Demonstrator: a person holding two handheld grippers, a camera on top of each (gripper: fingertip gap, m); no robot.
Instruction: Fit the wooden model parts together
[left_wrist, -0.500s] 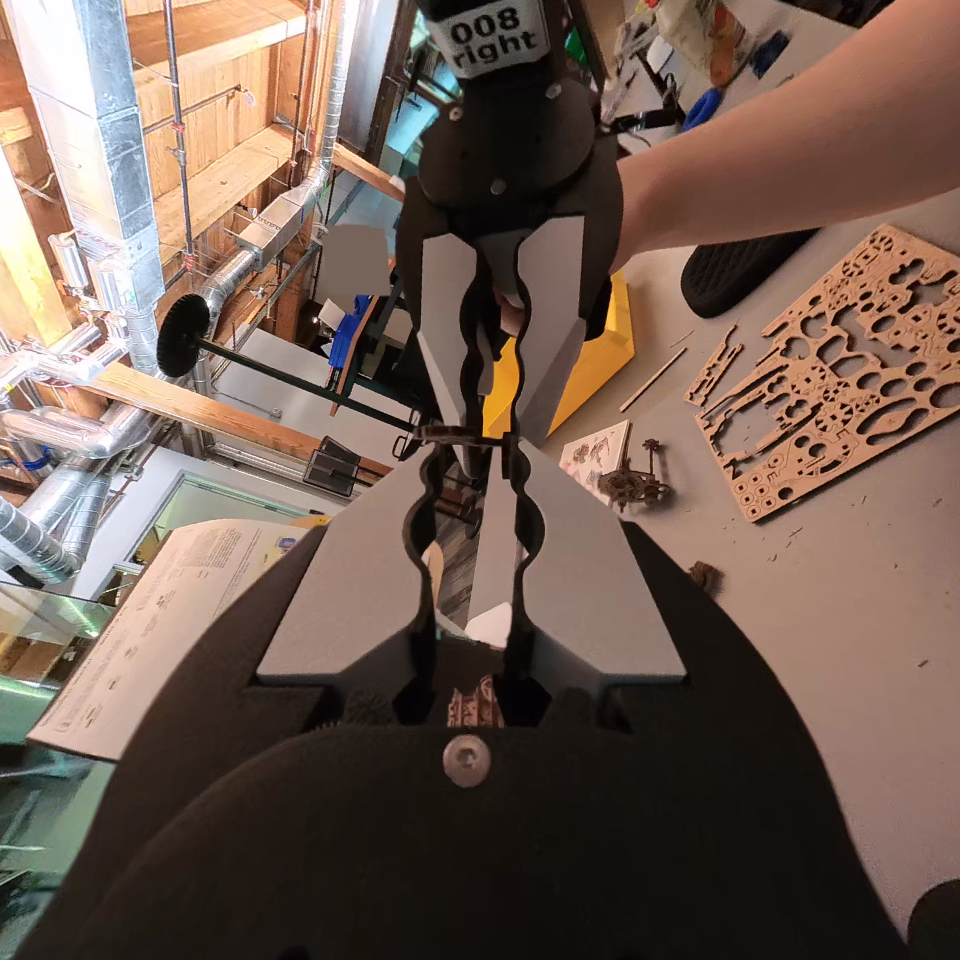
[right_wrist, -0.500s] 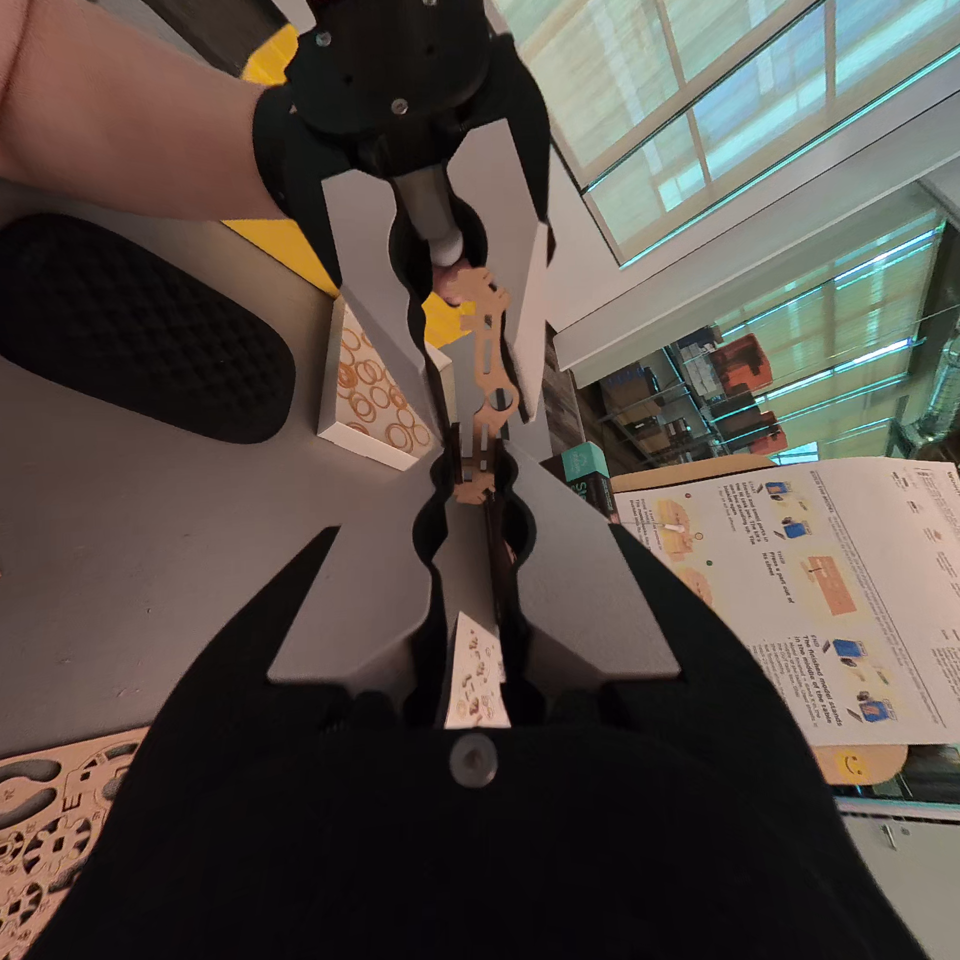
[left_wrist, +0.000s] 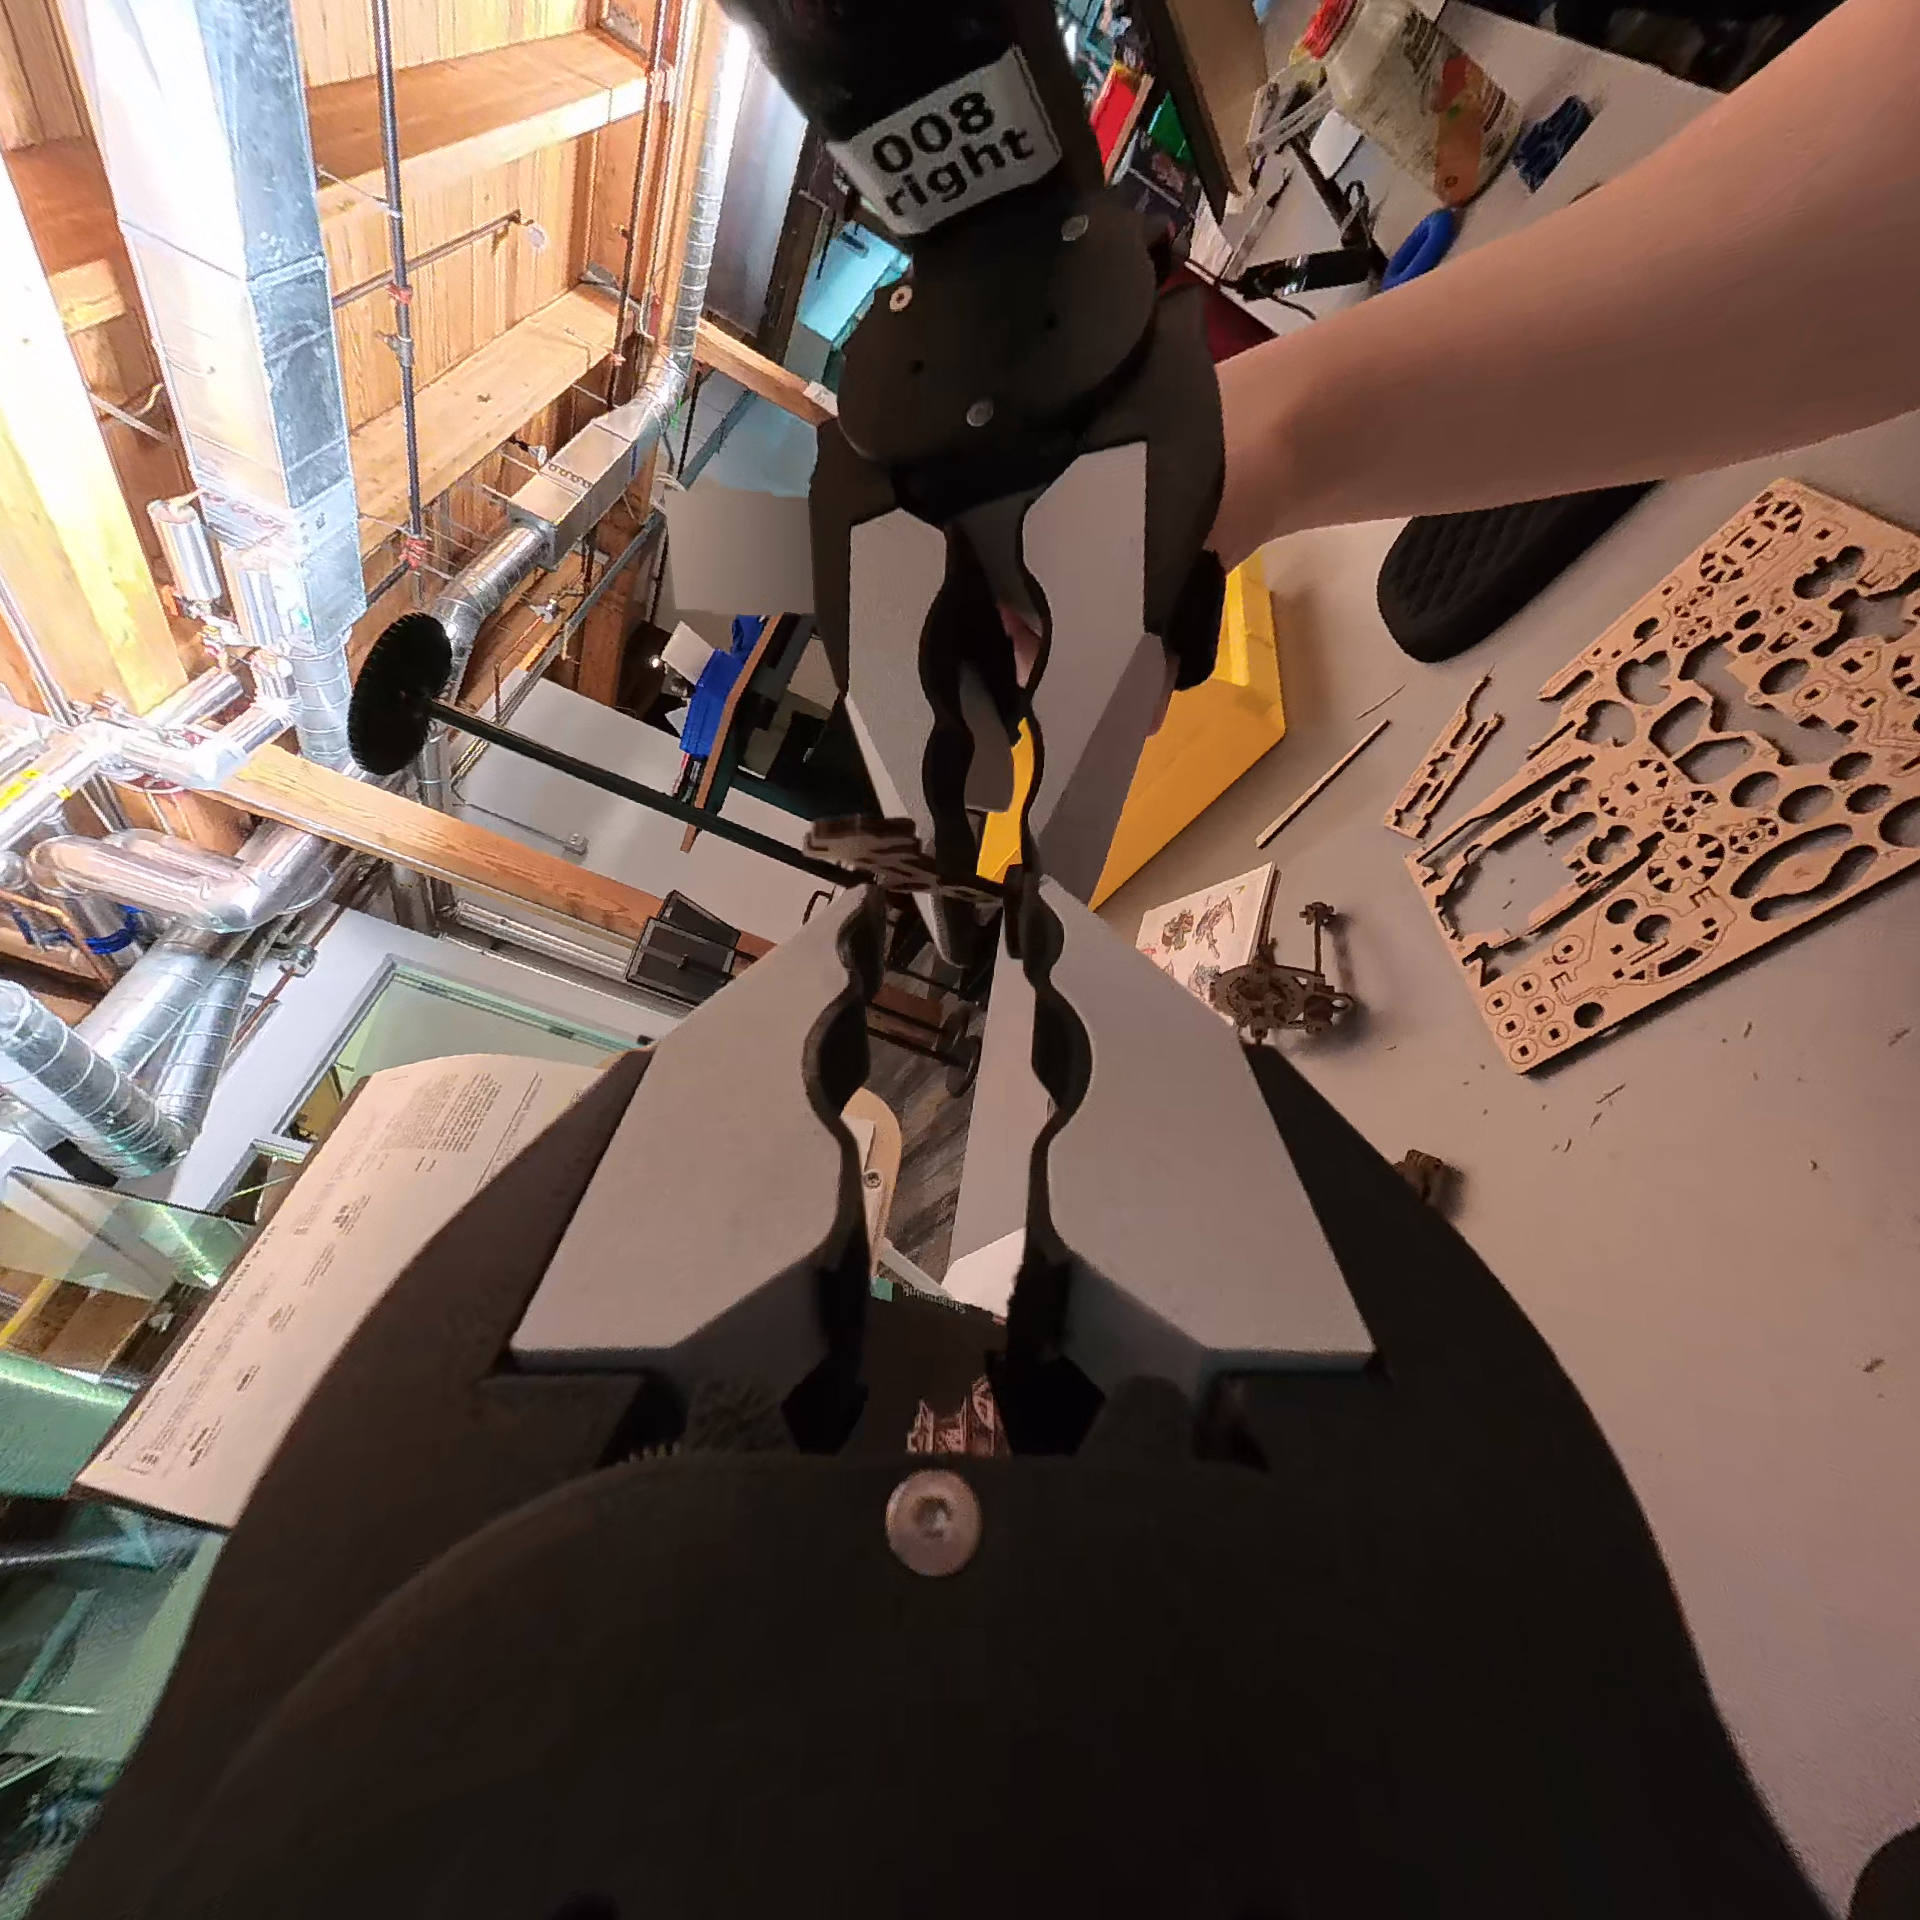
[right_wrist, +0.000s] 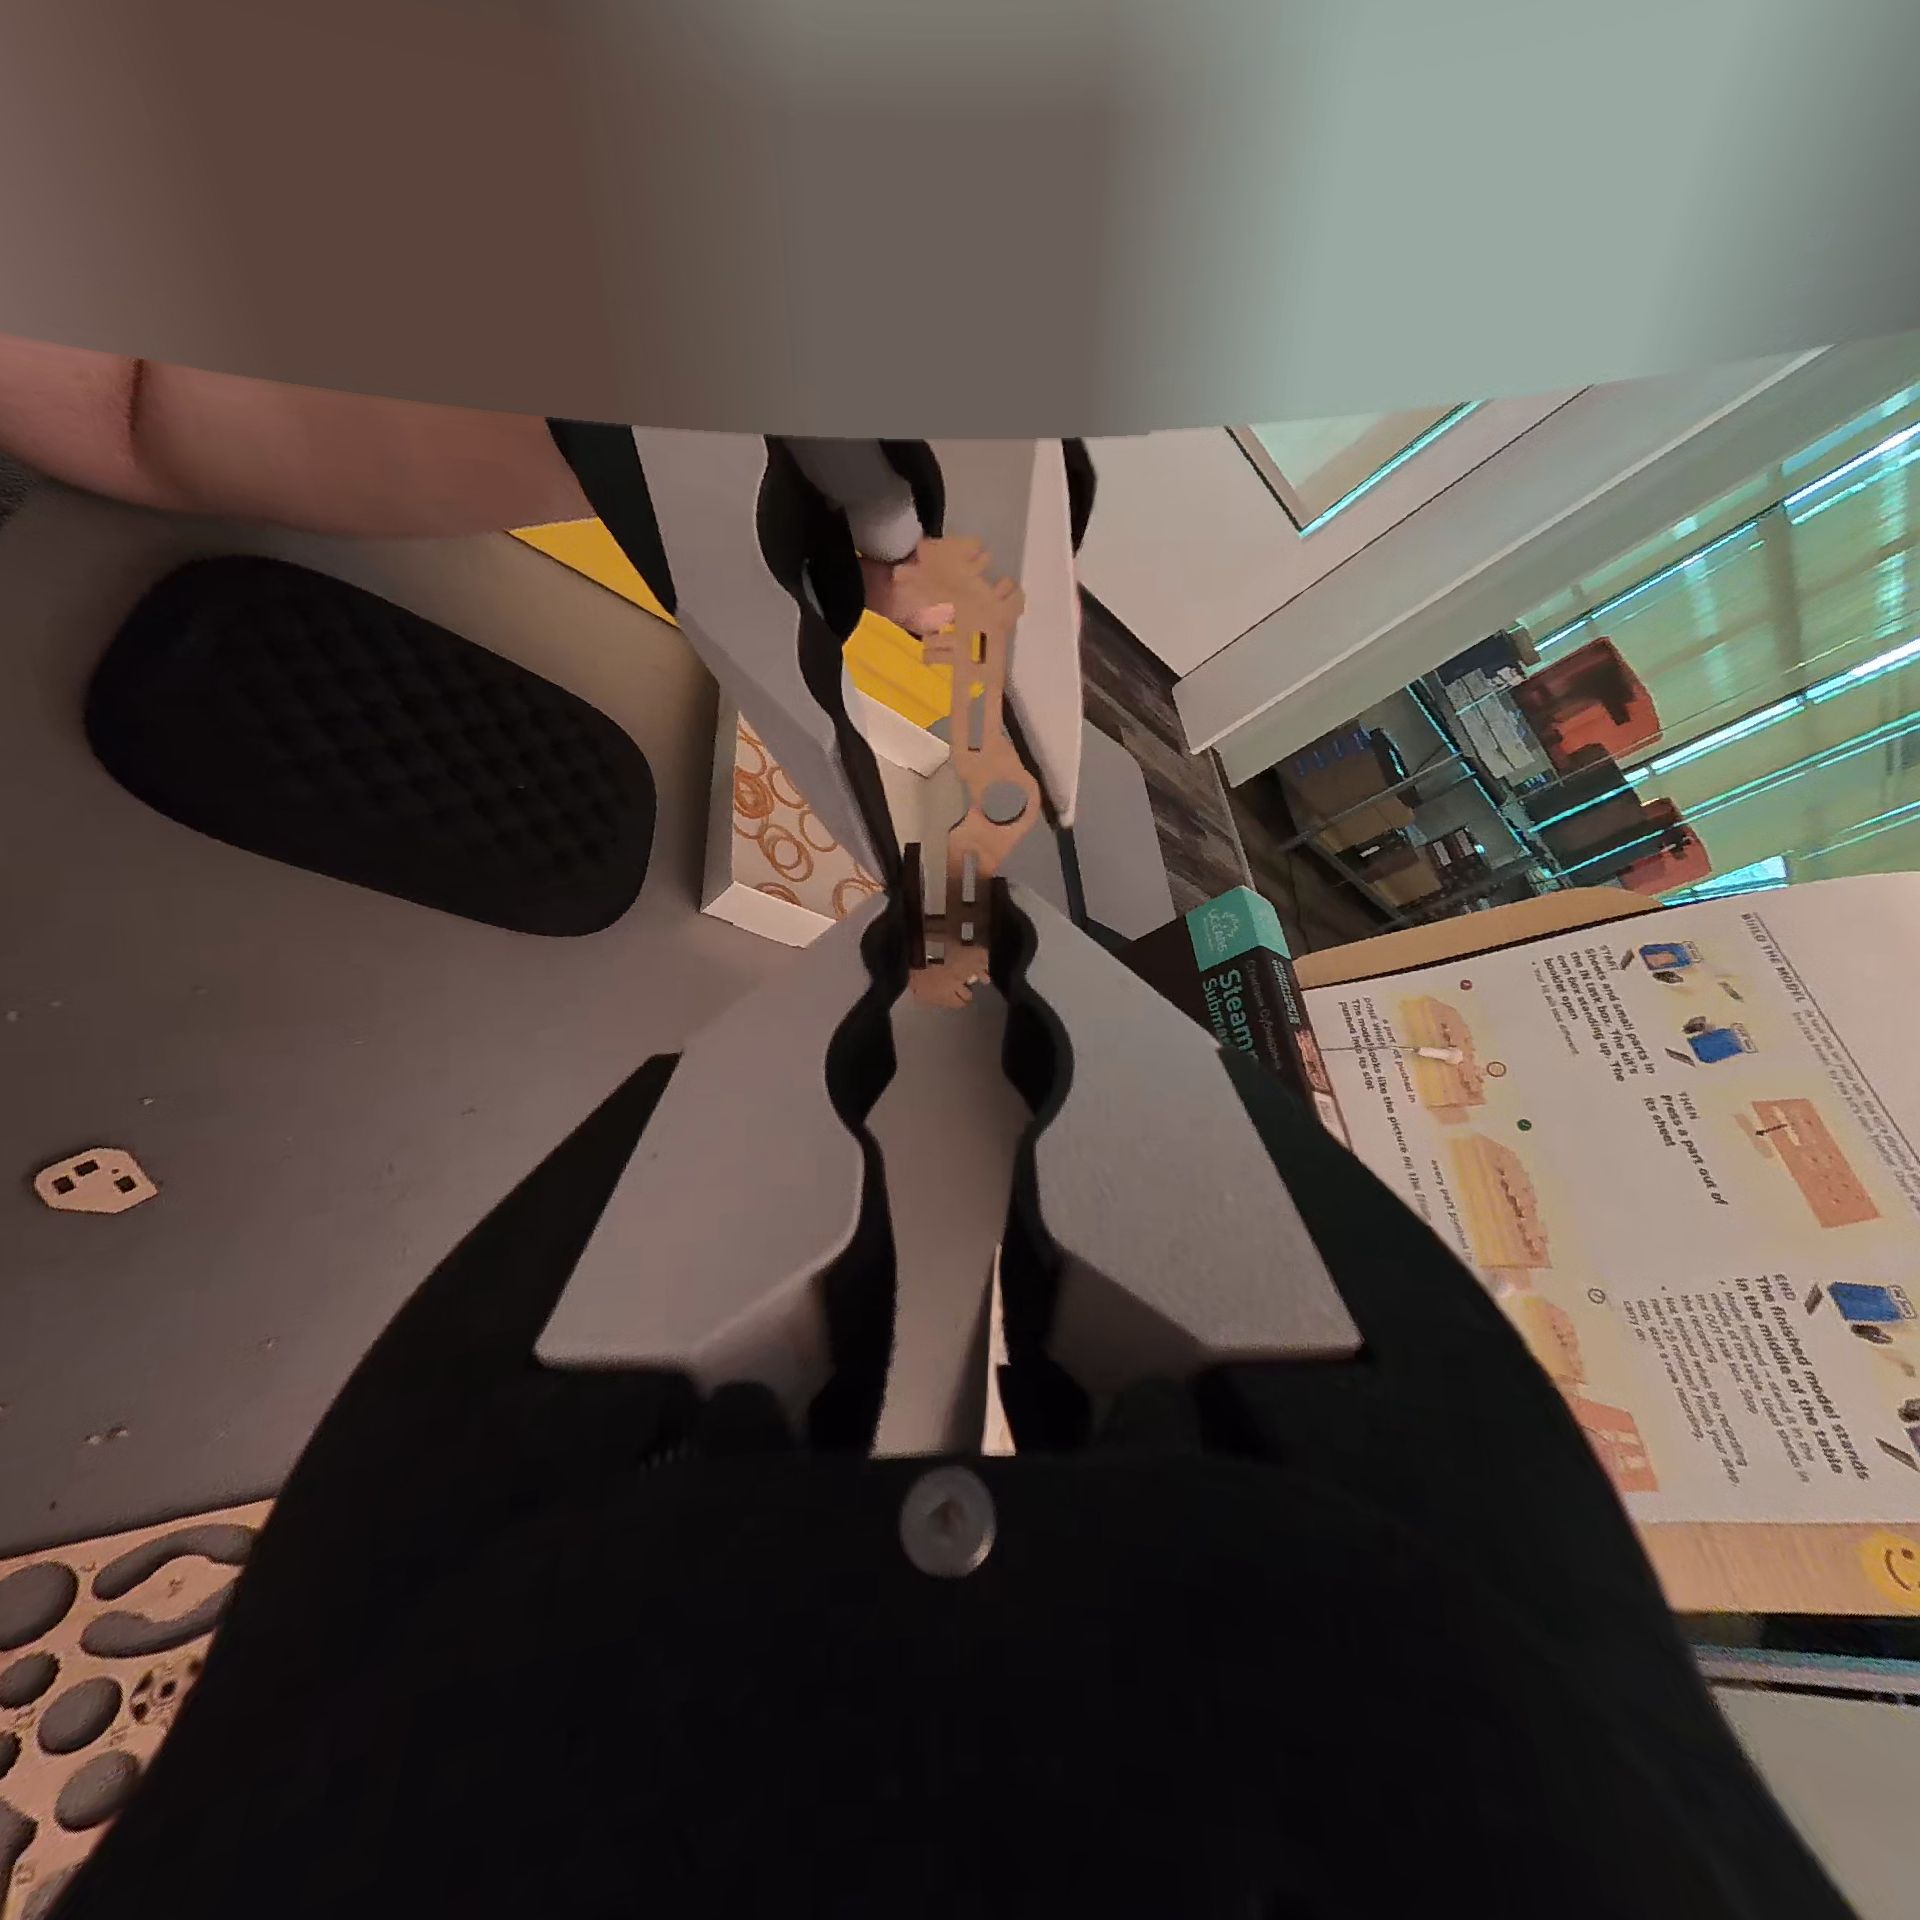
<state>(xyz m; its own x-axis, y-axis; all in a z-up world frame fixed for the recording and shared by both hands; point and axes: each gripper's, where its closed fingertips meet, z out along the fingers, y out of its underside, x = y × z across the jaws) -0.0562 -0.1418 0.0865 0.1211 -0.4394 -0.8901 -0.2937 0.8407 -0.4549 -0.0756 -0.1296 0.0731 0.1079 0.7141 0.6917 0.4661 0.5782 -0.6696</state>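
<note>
My two grippers meet tip to tip above the grey table (left_wrist: 1558, 1351). In the right wrist view a flat, light wooden strip (right_wrist: 977, 717) with slots and a ring hole rises from between the tips of my right gripper (right_wrist: 951, 920), which is shut on its lower end beside small dark cross pieces. The left gripper's fingers (right_wrist: 748, 644) flank the strip. In the left wrist view my left gripper (left_wrist: 940, 904) stands a narrow gap apart, with a thin dark wooden edge spanning its tips. A notched wooden part (left_wrist: 862, 847) sticks out to their left. I cannot tell whether it is the same strip.
On the table lie a punched-out wooden sheet (left_wrist: 1714, 779), a small geared sub-assembly (left_wrist: 1273, 992), a thin stick (left_wrist: 1320, 784), a black pad (right_wrist: 364, 738), a yellow bin (left_wrist: 1195, 748) and a loose wooden piece (right_wrist: 94, 1184). An instruction board (right_wrist: 1610, 1195) stands at the table edge.
The notched wooden part has tilted and shows more in the left wrist view. The right wrist view has shifted slightly sideways. Both jaw gaps look the same.
</note>
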